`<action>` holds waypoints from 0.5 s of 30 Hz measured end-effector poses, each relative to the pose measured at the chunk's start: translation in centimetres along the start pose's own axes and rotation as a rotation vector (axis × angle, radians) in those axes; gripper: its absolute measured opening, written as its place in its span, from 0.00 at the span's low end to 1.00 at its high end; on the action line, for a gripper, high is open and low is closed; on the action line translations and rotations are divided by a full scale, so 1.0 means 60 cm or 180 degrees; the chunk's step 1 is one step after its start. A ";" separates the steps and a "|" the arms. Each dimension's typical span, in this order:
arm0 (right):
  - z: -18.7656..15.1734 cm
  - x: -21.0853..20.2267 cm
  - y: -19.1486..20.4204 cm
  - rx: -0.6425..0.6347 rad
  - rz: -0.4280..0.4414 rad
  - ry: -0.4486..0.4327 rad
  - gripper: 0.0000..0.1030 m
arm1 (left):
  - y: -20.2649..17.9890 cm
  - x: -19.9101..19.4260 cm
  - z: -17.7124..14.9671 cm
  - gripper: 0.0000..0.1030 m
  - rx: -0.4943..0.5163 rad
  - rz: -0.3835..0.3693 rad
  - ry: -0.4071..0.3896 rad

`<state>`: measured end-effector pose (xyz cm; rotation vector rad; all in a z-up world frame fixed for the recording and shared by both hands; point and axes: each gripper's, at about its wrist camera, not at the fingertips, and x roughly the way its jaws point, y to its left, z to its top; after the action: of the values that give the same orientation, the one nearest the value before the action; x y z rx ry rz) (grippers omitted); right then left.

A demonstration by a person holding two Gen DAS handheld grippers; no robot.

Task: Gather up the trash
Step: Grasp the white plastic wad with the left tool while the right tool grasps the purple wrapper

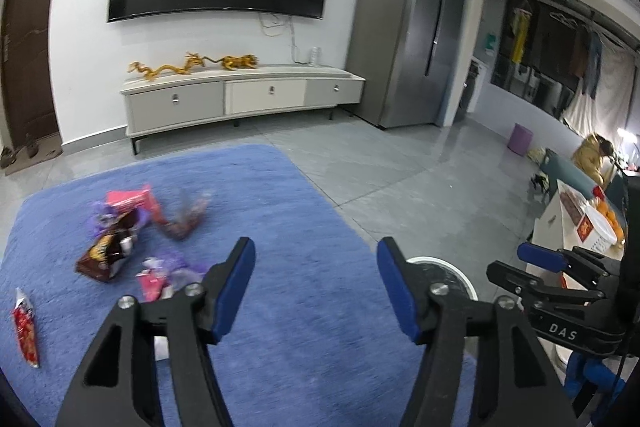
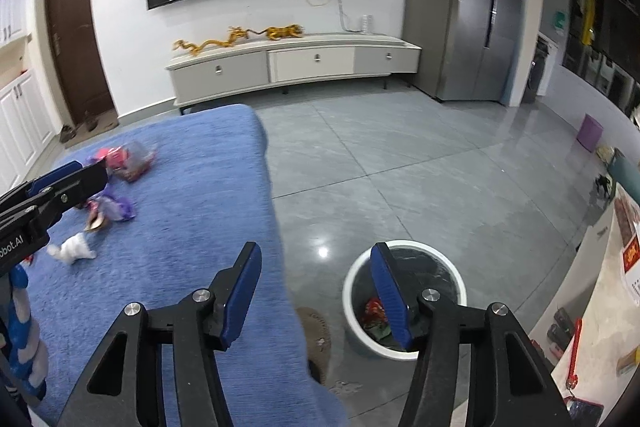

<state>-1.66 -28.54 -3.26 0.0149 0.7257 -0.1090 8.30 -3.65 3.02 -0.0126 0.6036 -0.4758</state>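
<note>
Snack wrappers lie scattered on a blue rug: a brown chip bag, a pink packet, purple wrappers and a red packet at the left edge. My left gripper is open and empty above the rug. My right gripper is open and empty above the rug's right edge, beside a white trash bin that holds some red and green trash. The bin's rim shows behind the left gripper. In the right wrist view a crumpled white tissue and purple wrappers lie on the rug.
A grey tiled floor lies right of the rug. A TV cabinet stands at the far wall beside a tall fridge. A white counter with items is at the right. A purple stool stands farther back.
</note>
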 end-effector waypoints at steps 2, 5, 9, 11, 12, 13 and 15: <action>0.004 0.002 0.024 -0.0053 0.0054 0.0012 0.53 | 0.020 -0.010 -0.007 0.62 -0.0031 0.0049 -0.0024; 0.008 0.001 0.054 -0.0125 0.0142 0.0006 0.53 | 0.064 -0.023 -0.017 0.62 -0.0120 0.0106 -0.0012; 0.018 0.002 0.095 -0.0224 0.0288 -0.0006 0.54 | 0.132 -0.040 -0.044 0.62 -0.0177 0.0253 0.0030; 0.023 0.007 0.111 -0.0249 0.0381 -0.0003 0.54 | 0.170 -0.050 -0.064 0.62 -0.0201 0.0300 0.0079; 0.025 0.010 0.121 -0.0266 0.0419 0.0002 0.55 | 0.189 -0.054 -0.074 0.62 -0.0217 0.0308 0.0115; 0.026 0.015 0.130 -0.0291 0.0458 0.0012 0.55 | 0.205 -0.056 -0.084 0.62 -0.0231 0.0314 0.0156; 0.029 0.025 0.147 -0.0345 0.0540 0.0045 0.56 | 0.235 -0.058 -0.104 0.62 -0.0230 0.0306 0.0255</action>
<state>1.51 -19.98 -3.17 -0.0263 0.7406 0.0926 8.38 11.25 -2.35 -0.0333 0.6967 -0.3624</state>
